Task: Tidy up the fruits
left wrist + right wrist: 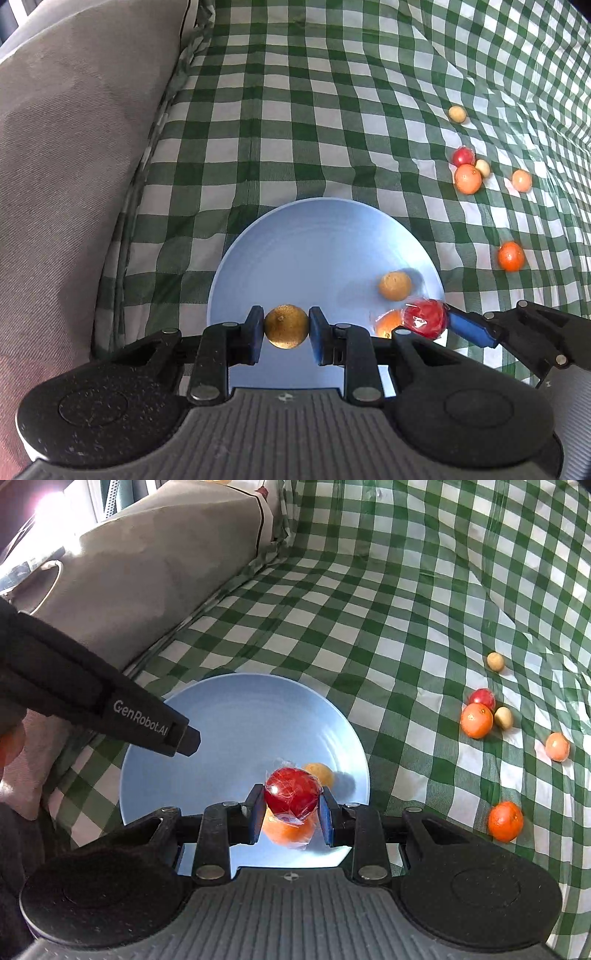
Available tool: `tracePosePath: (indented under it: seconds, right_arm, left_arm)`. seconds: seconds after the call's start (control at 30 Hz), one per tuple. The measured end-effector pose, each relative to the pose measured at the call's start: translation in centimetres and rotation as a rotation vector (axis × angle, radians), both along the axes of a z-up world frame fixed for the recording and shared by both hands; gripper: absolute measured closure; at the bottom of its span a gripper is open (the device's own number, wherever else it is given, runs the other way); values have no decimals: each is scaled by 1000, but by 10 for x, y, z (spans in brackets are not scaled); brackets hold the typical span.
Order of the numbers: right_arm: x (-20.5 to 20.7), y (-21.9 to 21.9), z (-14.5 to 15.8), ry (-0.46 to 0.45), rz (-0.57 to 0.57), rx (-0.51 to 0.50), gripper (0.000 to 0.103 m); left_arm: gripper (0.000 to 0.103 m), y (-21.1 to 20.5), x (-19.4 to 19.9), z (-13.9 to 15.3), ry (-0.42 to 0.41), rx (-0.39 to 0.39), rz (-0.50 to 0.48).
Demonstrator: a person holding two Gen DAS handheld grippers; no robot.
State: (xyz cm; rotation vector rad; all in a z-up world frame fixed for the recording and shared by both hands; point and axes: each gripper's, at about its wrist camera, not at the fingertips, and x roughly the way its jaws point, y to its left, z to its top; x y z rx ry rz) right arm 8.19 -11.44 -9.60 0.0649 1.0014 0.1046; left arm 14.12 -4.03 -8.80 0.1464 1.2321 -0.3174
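We find the left gripper [286,332] clamped on a brown fruit [286,331] and the right gripper [291,814] clamped on a wrapped red fruit [291,792] — both at lower centre of frame, over the blue plate [221,716]. Loose fruits, among them an orange [505,820], lie at right on the checked cloth [388,609].

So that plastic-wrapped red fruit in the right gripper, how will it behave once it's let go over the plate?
The red fruit is round, so it will likely roll on the smooth blue plate. Its crinkled film looks glossy, so it may slip in the right gripper. It sits above a wrapped orange fruit, so it may glance off that rather than settle.
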Motion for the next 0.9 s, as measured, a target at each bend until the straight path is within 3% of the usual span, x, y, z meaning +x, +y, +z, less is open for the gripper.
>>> tracePosePath:
  seconds: [0.33, 0.37, 0.4, 0.43, 0.47, 0.5, 0.53, 0.57, 0.63, 0.73, 0.9]
  right_arm:
    - [1, 0, -2, 7, 7, -3, 71]
    - [1, 0, -2, 7, 7, -2, 71]
    - [1, 0, -2, 7, 8, 1, 71]
    - [1, -1, -2, 7, 9, 10, 70]
    - [1, -2, 0, 6, 7, 27, 58]
    - [0, -4, 1, 10, 3, 47, 48]
    - [-2, -5, 3, 13, -8, 58, 28]
    - [-4, -5, 6, 12, -19, 61, 16]
    - [-15, -5, 14, 8, -30, 51, 12]
    - [-37, -3, 24, 22, -27, 42, 7]
    - [-81, 6, 42, 20, -58, 34, 5]
  left_arm:
    - [75, -3, 0, -4, -2, 11, 2]
    - [64, -3, 0, -3, -6, 4, 2]
    - [36, -2, -1, -1, -5, -4, 1]
    - [20, -2, -3, 1, -11, -6, 5]
    - [2, 0, -5, 4, -30, -1, 11]
    - [0, 2, -9, 10, -66, 5, 13]
    - [0, 3, -12, 15, -90, 10, 2]
    - [0, 5, -15, 18, -98, 18, -17]
    - [0, 13, -22, 24, -85, 42, -26]
    - [0, 36, -39, 31, -74, 20, 37]
    - [0, 57, -82, 44, -82, 5, 68]
